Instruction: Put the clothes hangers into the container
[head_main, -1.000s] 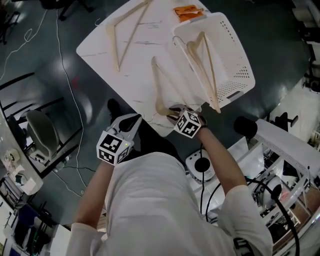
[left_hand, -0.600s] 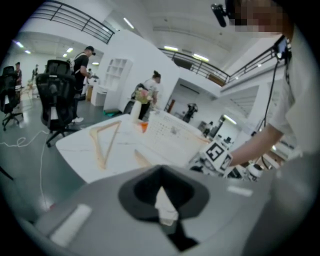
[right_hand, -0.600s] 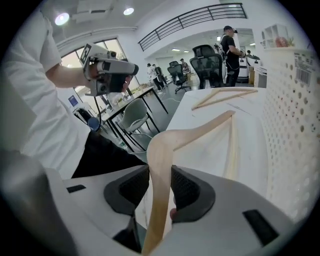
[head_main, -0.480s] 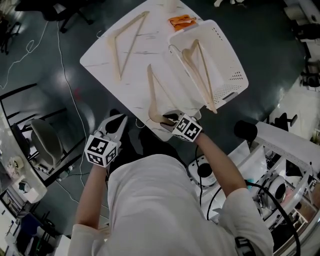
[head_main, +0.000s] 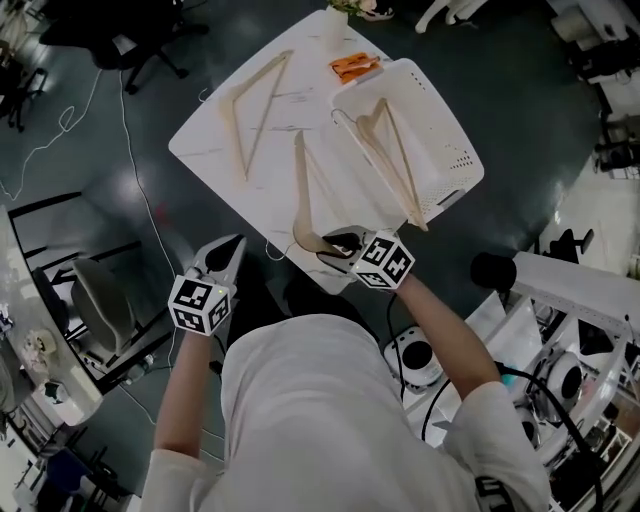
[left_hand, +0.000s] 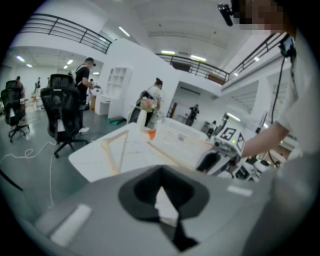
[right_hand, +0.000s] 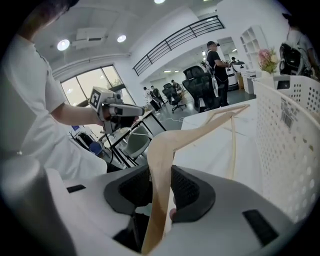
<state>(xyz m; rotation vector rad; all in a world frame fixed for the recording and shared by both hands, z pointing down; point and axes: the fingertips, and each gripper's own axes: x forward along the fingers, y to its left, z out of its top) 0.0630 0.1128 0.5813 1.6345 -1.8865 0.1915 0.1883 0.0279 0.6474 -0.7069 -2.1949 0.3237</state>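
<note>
- Dark floor strewn with chairs and cables surrounds a white surface (head_main: 275, 130), which carries everything the task concerns.
- Done so far: one wooden hanger (head_main: 385, 140) lies inside the white perforated container (head_main: 455, 130), which sits on the right part of the surface. An orange item (head_main: 354, 67) lies just beyond the container's far corner.
- In hand: a second hanger (head_main: 298, 180) is clamped in the right tongs (head_main: 335, 243). The right gripper view shows the two dark pads pressed on either side of the wood at its curved shoulder. From there a long arm runs away over the surface toward the far side.
- That held hanger sits just left of the container and beside its wall (right_hand: 295, 135), not yet over the rim. Whether its far tip touches the surface I cannot tell.
- Left to do: carry this hanger over the wall and let it go. Then fetch the third hanger (head_main: 243, 110), which lies flat on the far-left part of the surface, well apart from both tongs.
- The left tongs (head_main: 232, 245) hang off the near-left edge of the surface. Their tips are together and nothing is between them; they are well apart from any hanger.
- By my judgement, the task is about a third complete.
</note>
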